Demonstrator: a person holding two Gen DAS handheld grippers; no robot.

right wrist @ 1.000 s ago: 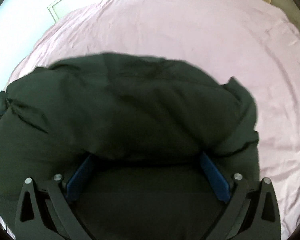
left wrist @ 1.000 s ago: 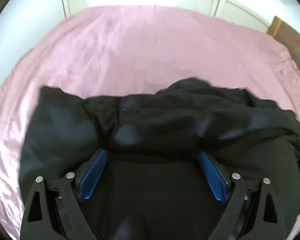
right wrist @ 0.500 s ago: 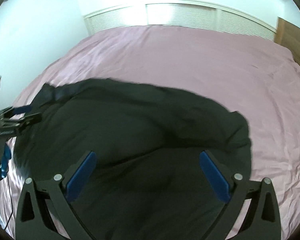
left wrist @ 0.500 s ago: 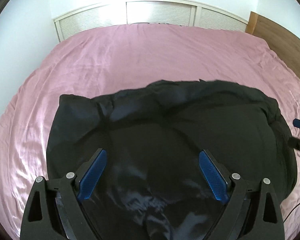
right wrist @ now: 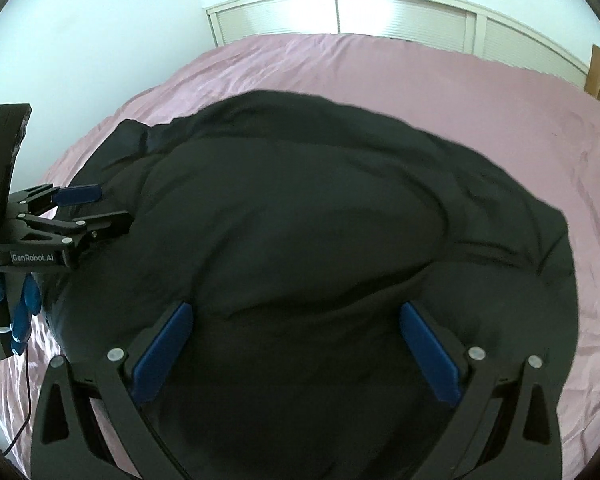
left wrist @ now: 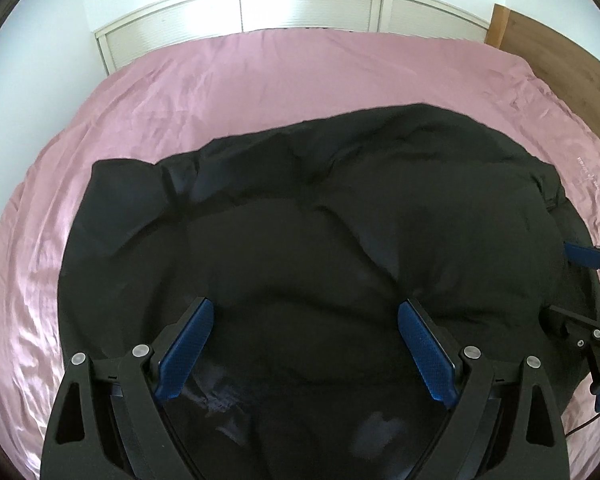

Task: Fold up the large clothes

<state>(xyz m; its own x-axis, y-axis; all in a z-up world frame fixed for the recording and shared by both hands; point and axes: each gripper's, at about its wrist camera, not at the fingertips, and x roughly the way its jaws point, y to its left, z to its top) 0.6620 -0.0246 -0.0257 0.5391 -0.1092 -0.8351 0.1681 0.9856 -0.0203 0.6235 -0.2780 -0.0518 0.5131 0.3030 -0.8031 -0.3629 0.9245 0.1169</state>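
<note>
both views: black garment (left wrist: 320, 216), bedsheet (left wrist: 220, 92)

Pretty much the whole far half of the pink bed (left wrist: 260, 92) is bare sheet, so loads of room to swing past on that side. Big puffy black garment (left wrist: 340, 220) hogs the near middle, mounded up, only real thing in the way. Left gripper (left wrist: 304, 354) & right gripper (right wrist: 296, 354) both spread wide over it w/ nothing between the fingers. They sit close side by side, could bump. Back edge is boxed in by white louvred doors (right wrist: 400, 14), wood headboard (left wrist: 548, 44) on the rt.
</note>
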